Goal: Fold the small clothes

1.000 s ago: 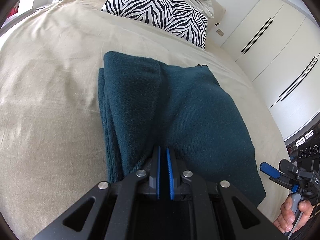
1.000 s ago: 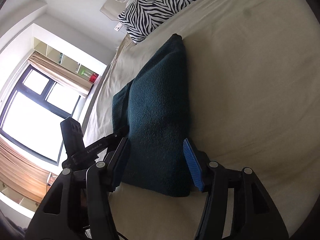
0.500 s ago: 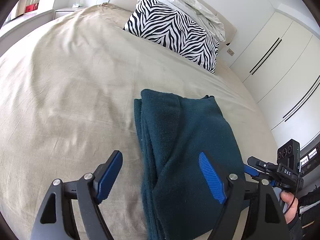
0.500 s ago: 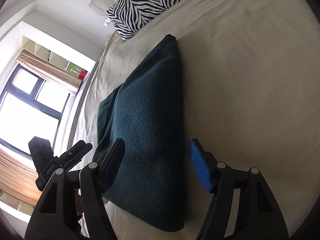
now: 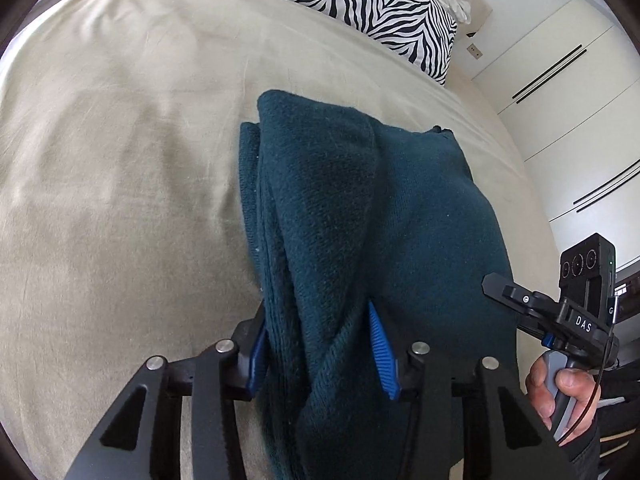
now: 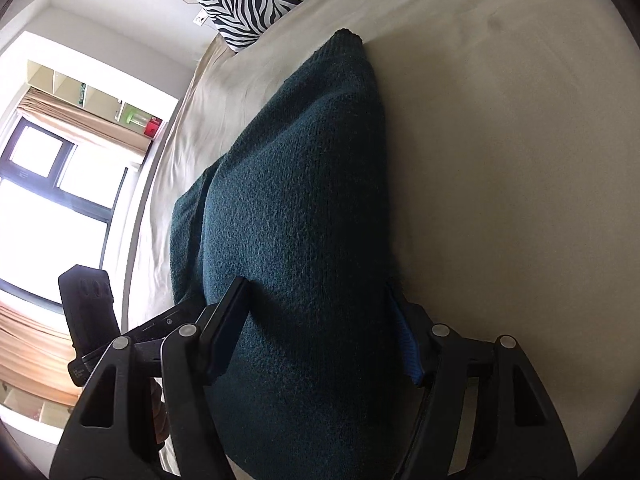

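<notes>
Farthest from the zebra pillow: closing the left gripper on the thick layered edge of the teal garment, with cloth bunched between the blue pads. Alongside, easing the right gripper inward, jaws wide astride the same end, no clear pinch yet. Probably mid-fold: taking hold of this end to carry it toward the pillow. Calls for a firm bite through all layers and a level lift. Toward the pillow, lying part-folded on the beige sheet, well short of it. A second ago: left pads shut together over the cloth, then wide apart; right gripper farther back from the hem.
</notes>
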Demonstrator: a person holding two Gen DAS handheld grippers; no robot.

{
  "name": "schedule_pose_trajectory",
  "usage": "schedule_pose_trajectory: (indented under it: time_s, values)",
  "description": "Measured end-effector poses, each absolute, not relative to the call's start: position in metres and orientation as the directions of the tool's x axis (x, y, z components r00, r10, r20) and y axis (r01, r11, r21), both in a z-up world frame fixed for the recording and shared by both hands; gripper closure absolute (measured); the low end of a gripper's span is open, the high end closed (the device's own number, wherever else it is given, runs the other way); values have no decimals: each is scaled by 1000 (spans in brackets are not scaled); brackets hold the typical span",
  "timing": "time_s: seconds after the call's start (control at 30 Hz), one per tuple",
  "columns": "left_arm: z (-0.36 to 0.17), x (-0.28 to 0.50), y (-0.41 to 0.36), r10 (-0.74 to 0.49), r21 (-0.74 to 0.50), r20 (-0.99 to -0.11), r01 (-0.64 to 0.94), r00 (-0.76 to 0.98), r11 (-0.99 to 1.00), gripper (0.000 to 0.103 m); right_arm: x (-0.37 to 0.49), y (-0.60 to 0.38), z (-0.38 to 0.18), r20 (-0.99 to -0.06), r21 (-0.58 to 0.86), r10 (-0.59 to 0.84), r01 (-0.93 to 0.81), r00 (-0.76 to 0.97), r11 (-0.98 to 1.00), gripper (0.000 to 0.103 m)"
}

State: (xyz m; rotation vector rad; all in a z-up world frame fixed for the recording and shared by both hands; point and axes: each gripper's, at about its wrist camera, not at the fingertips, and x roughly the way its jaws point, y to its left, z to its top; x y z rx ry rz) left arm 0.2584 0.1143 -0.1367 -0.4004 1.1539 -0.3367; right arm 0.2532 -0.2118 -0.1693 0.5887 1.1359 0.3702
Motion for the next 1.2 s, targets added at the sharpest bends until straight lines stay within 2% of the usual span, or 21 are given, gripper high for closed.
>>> schedule_pose_trajectory:
  time_s: [0.1,0.17,0.23,0.33,0.53,0.63,0.73,0.77,0.8,0.83,0.87,0.9,0.97,1.13,1.2]
  values:
    - [-137,263,118,-483,-508,-797,30,363,861,73,255,-208,-169,-747,586,533,16,398,810,53]
    - [-131,259,116,-469,-487,-800,50,373,872,76,250,-203,-161,-747,561,512,-10,424,828,63]
    - [-119,255,117,-456,-469,-800,69,390,881,77,244,-193,-147,-754,510,474,-50,455,859,65]
    - [-93,249,127,-474,-485,-771,89,425,870,77,239,-183,-124,-730,496,470,-87,497,864,67]
    - [-42,238,166,-437,-441,-758,114,485,890,77,238,-157,-86,-639,587,566,-147,520,797,68]
    - [-48,235,184,-394,-396,-780,104,486,912,76,244,-139,-87,-617,635,611,-144,496,759,68]
    - [-85,237,202,-371,-394,-810,47,454,918,75,252,-119,-111,-627,665,636,-116,450,738,66]
    - [-103,239,206,-353,-382,-828,23,435,924,73,255,-114,-126,-633,679,646,-94,427,728,65]
    - [-122,239,210,-355,-389,-837,2,418,921,65,259,-109,-145,-650,686,651,-66,392,724,64]
    - [-132,236,216,-388,-432,-812,-3,437,902,64,260,-107,-166,-689,665,623,-18,371,746,56]
    - [-134,232,221,-406,-457,-788,2,462,889,64,259,-108,-180,-689,667,616,2,381,745,55]
    - [-133,229,221,-408,-458,-781,10,472,889,63,254,-111,-184,-645,696,638,-22,421,717,55]
    - [-129,228,216,-386,-427,-788,26,480,904,61,249,-112,-182,-620,707,652,-50,437,705,55]
    - [-114,214,210,-314,-361,-794,11,521,932,50,242,-120,-162,-643,680,614,-28,458,733,53]
    - [-102,196,207,-258,-305,-786,11,563,952,35,233,-126,-149,-641,659,589,-40,492,751,54]
